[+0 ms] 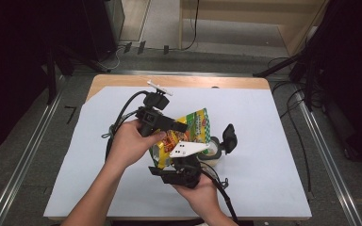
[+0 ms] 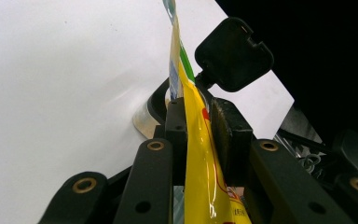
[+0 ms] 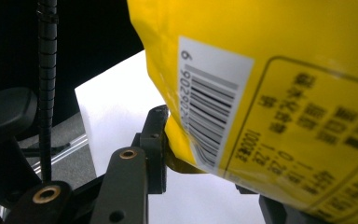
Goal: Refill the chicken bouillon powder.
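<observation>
Both hands held their grippers over the middle of the white-covered worktop (image 1: 273, 141), with a yellow snack bag (image 1: 188, 134) lifted between them, clear of the surface.

Left gripper (image 1: 172, 126): clenched on the bag. In the left gripper view the flattened edge of the bag (image 2: 200, 154) ran straight up between the two jaws, the pads (image 2: 230, 135) pressed against it from either side.

Right gripper (image 1: 181, 172): grasping the same bag from below. In the right gripper view the barcode face of the bag (image 3: 261, 93) loomed close, and its lower corner sat tucked against the left-hand jaw; the other jaw was mostly hidden behind the bag, so the pinch was read from the tuck rather than seen whole.

Just beside the bag, toward the right, a clear container with a black hinged lid (image 1: 228, 137) stood open on the worktop; its rim (image 2: 144, 122) showed beyond the left jaws.

Judged step: the bag was held taut between two grips, likely being pulled open or readied for emptying into the container. The next move would call for opposed, steady pulling at the seam without slipping, and keeping the mouth over the container.
</observation>
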Tool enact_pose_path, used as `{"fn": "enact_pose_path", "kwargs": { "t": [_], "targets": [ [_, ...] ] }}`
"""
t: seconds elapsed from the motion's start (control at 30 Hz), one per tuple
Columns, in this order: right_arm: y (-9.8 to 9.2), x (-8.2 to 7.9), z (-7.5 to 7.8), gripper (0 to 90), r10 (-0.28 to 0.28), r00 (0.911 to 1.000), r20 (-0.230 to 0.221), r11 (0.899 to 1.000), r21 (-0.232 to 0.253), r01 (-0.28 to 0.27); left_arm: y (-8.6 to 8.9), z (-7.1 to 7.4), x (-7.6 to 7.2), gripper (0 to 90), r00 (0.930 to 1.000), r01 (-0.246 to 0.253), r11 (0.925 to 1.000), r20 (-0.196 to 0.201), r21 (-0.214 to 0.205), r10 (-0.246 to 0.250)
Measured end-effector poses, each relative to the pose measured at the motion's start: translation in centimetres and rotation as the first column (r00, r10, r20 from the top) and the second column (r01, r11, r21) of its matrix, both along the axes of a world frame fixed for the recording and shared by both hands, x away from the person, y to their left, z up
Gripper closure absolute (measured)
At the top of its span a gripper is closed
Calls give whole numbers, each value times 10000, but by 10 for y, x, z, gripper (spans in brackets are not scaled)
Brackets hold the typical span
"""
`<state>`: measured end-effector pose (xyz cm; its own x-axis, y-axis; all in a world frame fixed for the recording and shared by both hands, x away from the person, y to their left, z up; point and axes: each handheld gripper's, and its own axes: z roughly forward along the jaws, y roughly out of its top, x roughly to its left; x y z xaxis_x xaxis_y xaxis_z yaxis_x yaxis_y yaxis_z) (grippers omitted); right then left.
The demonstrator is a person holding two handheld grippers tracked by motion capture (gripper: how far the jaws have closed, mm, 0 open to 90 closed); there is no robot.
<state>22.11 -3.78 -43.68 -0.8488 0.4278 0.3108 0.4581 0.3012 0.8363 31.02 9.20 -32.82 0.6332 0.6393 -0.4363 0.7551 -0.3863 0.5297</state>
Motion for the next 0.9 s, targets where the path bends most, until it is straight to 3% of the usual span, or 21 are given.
{"fn": "enact_pose_path", "kwargs": {
  "t": [0.47,0.9],
  "targets": [
    [0,2,-1,645,33,10000,55,9999,-98,-33,1,-2,4,770,10000,15,10000,5,3,-15],
    [0,5,3,643,170,9990,-411,9995,-268,-182,2,-4,8,755,9996,-209,9997,-187,-136,207]
  ]
}}
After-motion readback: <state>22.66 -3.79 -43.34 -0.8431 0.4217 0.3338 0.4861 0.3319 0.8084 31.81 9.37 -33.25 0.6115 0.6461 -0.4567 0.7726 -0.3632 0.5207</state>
